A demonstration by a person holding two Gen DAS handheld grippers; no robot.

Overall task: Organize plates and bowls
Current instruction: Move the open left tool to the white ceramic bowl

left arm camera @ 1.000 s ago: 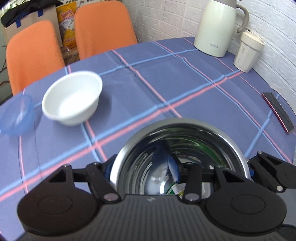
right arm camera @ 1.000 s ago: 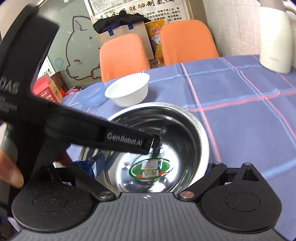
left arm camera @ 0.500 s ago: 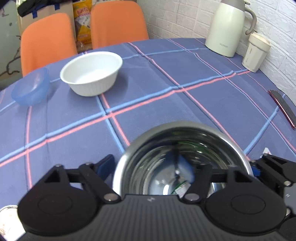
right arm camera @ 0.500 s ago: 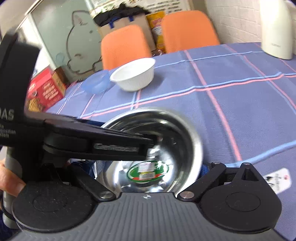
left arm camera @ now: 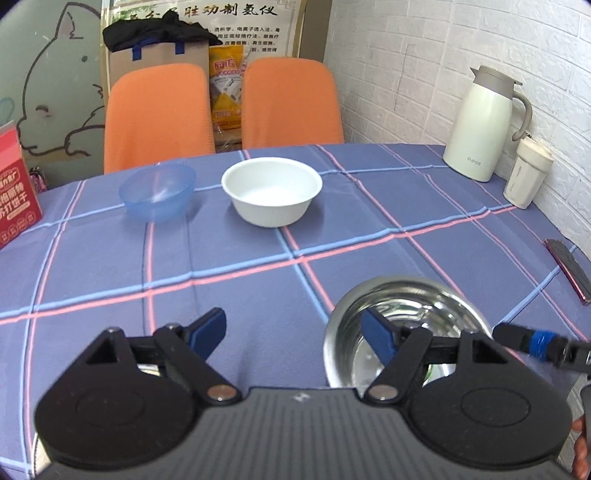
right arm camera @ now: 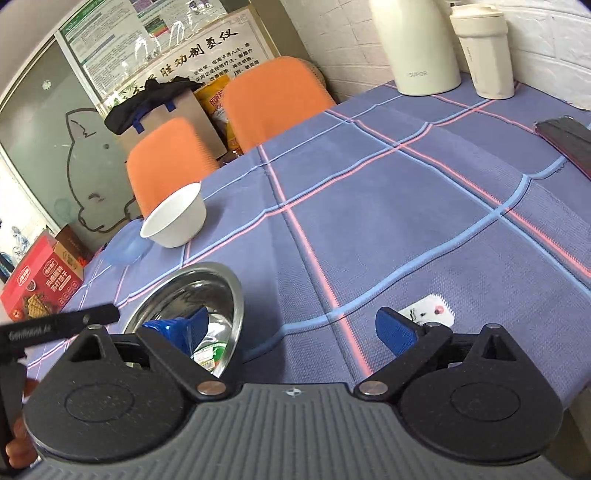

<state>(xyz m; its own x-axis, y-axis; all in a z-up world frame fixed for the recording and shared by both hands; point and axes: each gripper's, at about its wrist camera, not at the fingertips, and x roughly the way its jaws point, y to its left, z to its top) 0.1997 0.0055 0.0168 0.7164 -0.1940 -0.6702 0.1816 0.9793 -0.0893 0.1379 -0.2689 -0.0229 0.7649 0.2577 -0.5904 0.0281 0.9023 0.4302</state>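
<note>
Label [right arm camera: 210,355] inside steel bowl [right arm camera: 207,280], right view only

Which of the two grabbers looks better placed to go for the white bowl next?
Probably the left gripper: open, it points toward the white bowl, bare cloth between. The right gripper, also open, faces the table's other side, the bowl far off.

Office break room: checked tablecloth [left arm camera: 258,266], orange chairs [left arm camera: 159,114], wall poster [left arm camera: 240,22].
</note>
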